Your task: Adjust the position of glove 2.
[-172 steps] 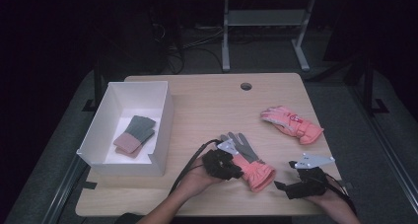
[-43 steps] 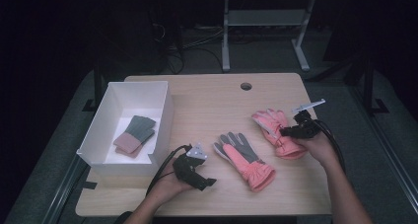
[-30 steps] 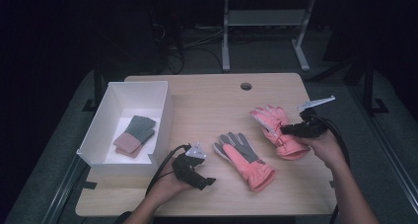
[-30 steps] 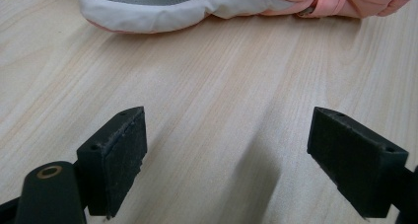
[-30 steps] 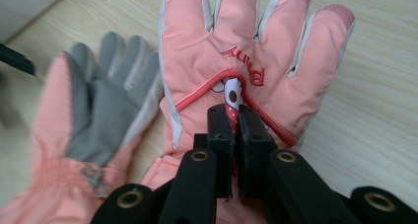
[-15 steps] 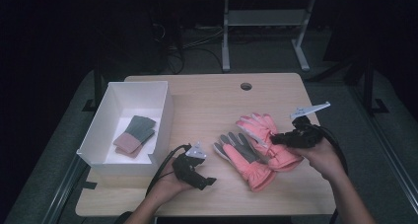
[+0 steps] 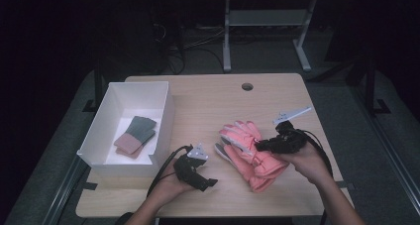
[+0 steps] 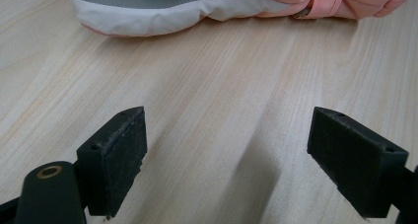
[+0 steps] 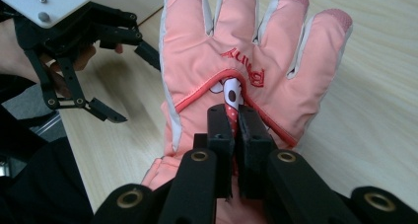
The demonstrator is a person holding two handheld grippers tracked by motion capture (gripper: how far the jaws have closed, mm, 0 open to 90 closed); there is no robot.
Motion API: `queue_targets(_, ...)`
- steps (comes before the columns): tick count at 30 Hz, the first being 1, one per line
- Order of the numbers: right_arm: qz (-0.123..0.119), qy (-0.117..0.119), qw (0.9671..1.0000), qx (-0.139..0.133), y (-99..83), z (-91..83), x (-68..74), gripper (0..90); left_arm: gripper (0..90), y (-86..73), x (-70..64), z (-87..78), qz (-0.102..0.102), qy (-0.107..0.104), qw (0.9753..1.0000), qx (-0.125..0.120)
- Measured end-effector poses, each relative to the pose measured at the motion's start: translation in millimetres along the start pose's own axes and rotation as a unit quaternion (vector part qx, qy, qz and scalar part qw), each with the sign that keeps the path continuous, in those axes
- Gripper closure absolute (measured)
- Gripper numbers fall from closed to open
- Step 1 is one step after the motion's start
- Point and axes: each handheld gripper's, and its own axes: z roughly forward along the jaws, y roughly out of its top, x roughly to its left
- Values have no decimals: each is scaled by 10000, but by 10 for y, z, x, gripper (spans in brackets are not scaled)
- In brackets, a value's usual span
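A person seated at a light wooden counter (image 7: pixel 208 98) works two hand-held tools over a pair of pink gloves. The right tool (image 7: pixel 262 145) has its black jaws pinched tight on the back of the upper pink glove (image 7: pixel 245 136), gripping a fold of fabric at the red-trimmed patch just below the fingers; in the right gripper view the same glove (image 9: pixel 246 51) lies spread with its fingers pointing away from the camera and the jaws closed hard on the patch. That glove rests on top of a second glove (image 7: pixel 225 150), whose grey palm and pale edge peek out at the left side of the stack, toward the left tool (image 7: pixel 210 184). Both gloves sit on the right half of the counter, near its front edge.

The left tool rests low on the counter just beside the gloves, held in the person's left hand (image 7: pixel 171 185), its jaws spread wide and gripping nothing. In the left gripper view the two black pads (image 8: pixel 113 157) frame bare wood, with the grey-and-white edge of the lower glove (image 8: pixel 162 7) lying just beyond them, not touching.

At the left of the counter stands a white box (image 7: pixel 166 113), open at the top, holding a folded dark green and pink piece of cloth (image 7: pixel 134 136). The box stands well apart from the gloves.
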Motion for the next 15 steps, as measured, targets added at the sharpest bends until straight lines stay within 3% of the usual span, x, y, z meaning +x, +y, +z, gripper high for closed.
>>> queue_targets(9, -16, -1, 9997, 231, -23, 219, -18, 853, 149, -2, 1, 0, 25, -8, 10000, 25)
queue_targets(15, 25, -1, 9993, 370, -56, 318, -50, 764, 149, -1, -5, 10, 39, -20, 10000, 23)
